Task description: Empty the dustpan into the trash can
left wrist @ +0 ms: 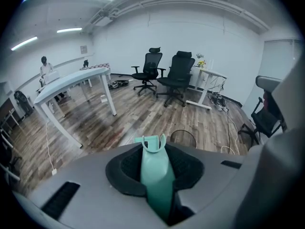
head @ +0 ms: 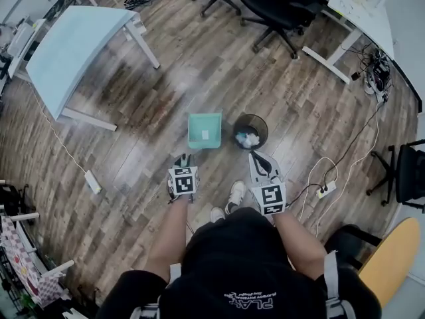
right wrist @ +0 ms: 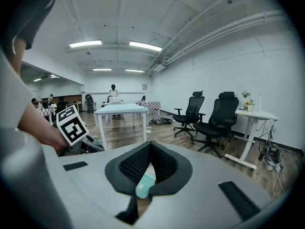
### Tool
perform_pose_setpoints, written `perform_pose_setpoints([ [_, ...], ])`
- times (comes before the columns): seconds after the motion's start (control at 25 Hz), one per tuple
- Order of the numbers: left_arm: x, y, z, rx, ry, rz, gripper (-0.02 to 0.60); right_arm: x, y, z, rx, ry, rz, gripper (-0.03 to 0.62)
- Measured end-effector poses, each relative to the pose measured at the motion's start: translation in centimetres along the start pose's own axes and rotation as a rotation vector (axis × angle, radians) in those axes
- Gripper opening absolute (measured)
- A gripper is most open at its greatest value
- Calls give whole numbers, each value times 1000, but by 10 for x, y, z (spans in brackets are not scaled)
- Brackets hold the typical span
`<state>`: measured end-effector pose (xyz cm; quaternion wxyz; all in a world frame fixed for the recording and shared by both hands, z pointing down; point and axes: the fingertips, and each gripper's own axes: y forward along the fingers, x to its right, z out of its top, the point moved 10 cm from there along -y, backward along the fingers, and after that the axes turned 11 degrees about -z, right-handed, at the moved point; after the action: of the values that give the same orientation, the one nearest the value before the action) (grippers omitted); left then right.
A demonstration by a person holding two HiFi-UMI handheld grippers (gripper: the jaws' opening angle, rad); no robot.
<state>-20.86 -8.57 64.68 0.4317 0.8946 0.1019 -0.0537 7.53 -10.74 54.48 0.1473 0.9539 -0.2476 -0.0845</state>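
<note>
Left gripper (left wrist: 151, 147) is clamped on the dustpan's handle (left wrist: 157, 180), which runs up between its pads with the forked tip poking out beyond them. The right gripper (right wrist: 150, 149) has its jaws pressed tip to tip on nothing; the teal glimpsed through the gap lower down is only the pan farther off. Taking the person's feet as the dial's centre and straight ahead as 12, the teal dustpan (head: 204, 130) lies low at about 11 o'clock and the trash can (head: 265, 126) at about 1, just beside each other but apart, with the pan at the can's 9 o'clock. Crumpled white paper (head: 248, 139) already lies in the can. Whether the pan rests on the floor or hangs just above it I cannot tell, nor what it carries beyond a small white patch. The step in hand looks like bringing the pan to the can. Next, it likely needs raising above the rim, carrying toward the pan's 3 o'clock, then tipping mouth-down, with a firm hold since the long handle gives leverage. The right gripper sits near the can's 5 o'clock and should keep out of the swing. A pale table (head: 73, 45) stands at 10 o'clock, office chairs (head: 285, 8) at 12 to 1 and a white desk (head: 362, 12) at 2, all well apart. Cables (head: 345, 158) and a power strip (head: 325, 191) trail at 3 o'clock, nearest the person's shoes (head: 236, 193).
</note>
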Motion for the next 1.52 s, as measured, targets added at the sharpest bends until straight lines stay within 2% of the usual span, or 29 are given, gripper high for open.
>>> perform_pose_setpoints([
  [0.28,-11,42,2,-77,-48,1,91,20,39,-6,-28,-7,49,15],
  [0.52,-18,71,12,-134,-19,-8,91,26,67,-6,-47,-14,78,15],
  [0.68,-20,89,16,-166,-10,-31,91,23,82,-5,-58,-11,68,15],
  [0.96,-34,107,16,-192,-47,-38,91,15,103,-3,-73,36,36,15],
  [1.16,-28,125,20,-221,-34,-35,91,13,106,-13,-94,-9,73,15],
  [1.4,-21,138,14,-237,-11,-32,91,18,97,-22,-119,-9,66,15],
  [1.52,-23,143,11,-237,-28,-31,91,20,89,-28,-131,-1,57,15],
])
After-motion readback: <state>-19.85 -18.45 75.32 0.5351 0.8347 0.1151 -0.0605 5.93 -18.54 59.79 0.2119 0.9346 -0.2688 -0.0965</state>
